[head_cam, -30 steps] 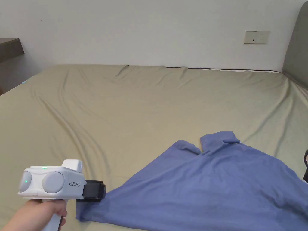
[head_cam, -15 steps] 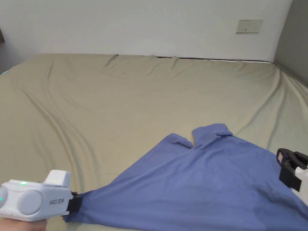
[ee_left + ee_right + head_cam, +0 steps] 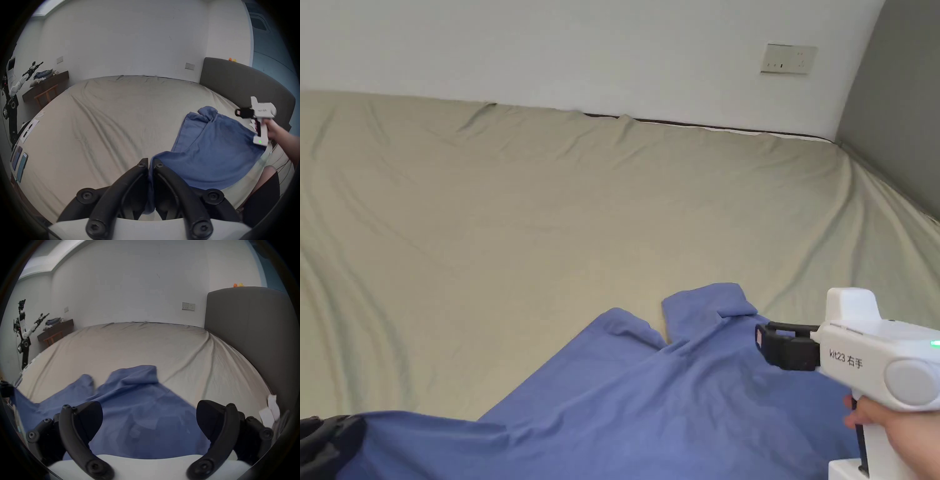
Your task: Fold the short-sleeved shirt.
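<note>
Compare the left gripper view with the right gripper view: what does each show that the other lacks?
Left gripper view: the left gripper pinching a corner of the blue shirt, and the right gripper held in a hand above the shirt. Right gripper view: the right gripper's own jaws spread wide over the shirt, empty. Both: shirt on the beige bed sheet, grey headboard, wall socket.

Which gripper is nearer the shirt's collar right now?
Right. The right gripper hangs open just beside the collar, above the shirt. The left gripper is shut on a far corner.
</note>
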